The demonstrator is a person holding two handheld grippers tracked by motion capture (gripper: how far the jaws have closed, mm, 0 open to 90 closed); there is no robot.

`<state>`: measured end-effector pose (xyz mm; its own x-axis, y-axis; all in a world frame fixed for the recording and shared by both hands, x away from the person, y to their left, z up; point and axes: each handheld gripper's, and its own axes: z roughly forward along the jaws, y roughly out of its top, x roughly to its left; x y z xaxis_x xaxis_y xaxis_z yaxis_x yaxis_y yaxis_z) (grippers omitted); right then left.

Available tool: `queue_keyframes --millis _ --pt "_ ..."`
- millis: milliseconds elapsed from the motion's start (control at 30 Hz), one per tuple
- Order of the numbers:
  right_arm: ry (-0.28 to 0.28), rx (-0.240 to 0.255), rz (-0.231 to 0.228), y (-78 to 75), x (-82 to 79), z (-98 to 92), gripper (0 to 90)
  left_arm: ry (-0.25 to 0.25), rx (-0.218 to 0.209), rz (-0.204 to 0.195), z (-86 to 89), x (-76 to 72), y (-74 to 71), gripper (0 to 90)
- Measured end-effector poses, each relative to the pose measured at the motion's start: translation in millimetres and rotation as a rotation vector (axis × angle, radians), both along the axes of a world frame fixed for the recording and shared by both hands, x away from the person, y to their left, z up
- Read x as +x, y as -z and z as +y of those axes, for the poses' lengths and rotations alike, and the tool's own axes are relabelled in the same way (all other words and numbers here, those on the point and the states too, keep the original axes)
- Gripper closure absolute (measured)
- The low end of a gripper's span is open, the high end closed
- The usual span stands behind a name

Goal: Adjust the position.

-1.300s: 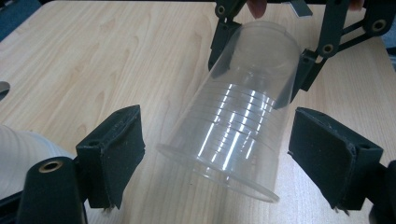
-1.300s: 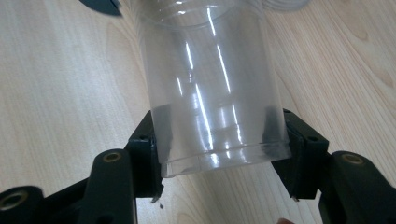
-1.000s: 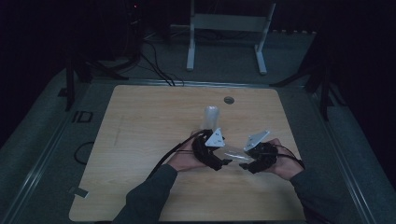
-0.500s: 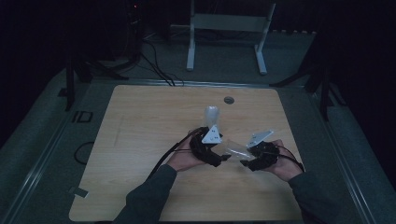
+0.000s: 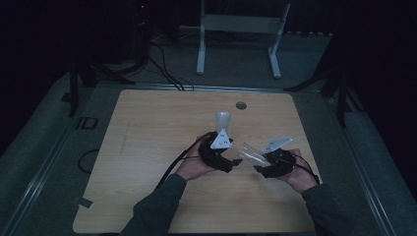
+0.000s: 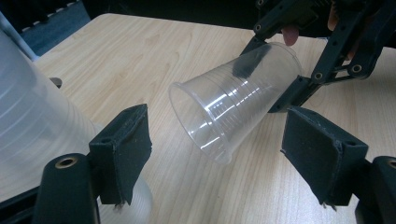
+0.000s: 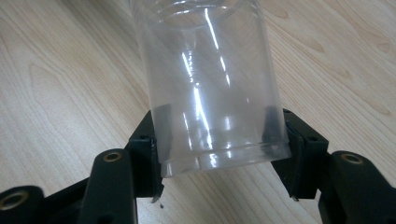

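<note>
A clear plastic cup [image 7: 210, 84] lies tilted in my right gripper [image 7: 219, 156], whose jaws are shut on its sides near the base. In the high view this cup [image 5: 250, 153] points left from the right gripper [image 5: 264, 167] toward the left gripper [image 5: 227, 160]. My left gripper [image 6: 219, 144] stands open, and the cup's mouth [image 6: 205, 116] faces it from a little beyond its pads without touching them. A translucent stack of cups [image 6: 32, 116] stands upright beside the left jaw. It is the pale cup stack [image 5: 223, 119] just beyond the left hand.
The wooden table [image 5: 147, 137] has a small round grommet [image 5: 240, 105] near its far edge. Cables [image 5: 177, 160] trail from the left gripper toward the person. A white metal stand [image 5: 236, 29] is on the floor beyond the table.
The right gripper has drawn back to the right with the clear cup, widening the gap to the left gripper. The left hand has barely shifted.
</note>
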<state>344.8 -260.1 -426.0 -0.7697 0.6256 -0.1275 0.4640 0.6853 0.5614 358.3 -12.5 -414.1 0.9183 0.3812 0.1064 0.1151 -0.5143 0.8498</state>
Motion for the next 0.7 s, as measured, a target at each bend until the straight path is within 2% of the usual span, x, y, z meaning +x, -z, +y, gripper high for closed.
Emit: queue_keyframes --millis 367,700 --pt "0.057 0.043 -0.025 1.7 -1.8 -2.0 42.4 -0.021 -0.002 0.004 -0.9 0.7 0.7 24.0" --pt "0.098 0.076 -0.035 4.9 -3.9 -2.5 42.4 -0.038 -0.028 0.032 0.5 3.2 -0.2 26.7"
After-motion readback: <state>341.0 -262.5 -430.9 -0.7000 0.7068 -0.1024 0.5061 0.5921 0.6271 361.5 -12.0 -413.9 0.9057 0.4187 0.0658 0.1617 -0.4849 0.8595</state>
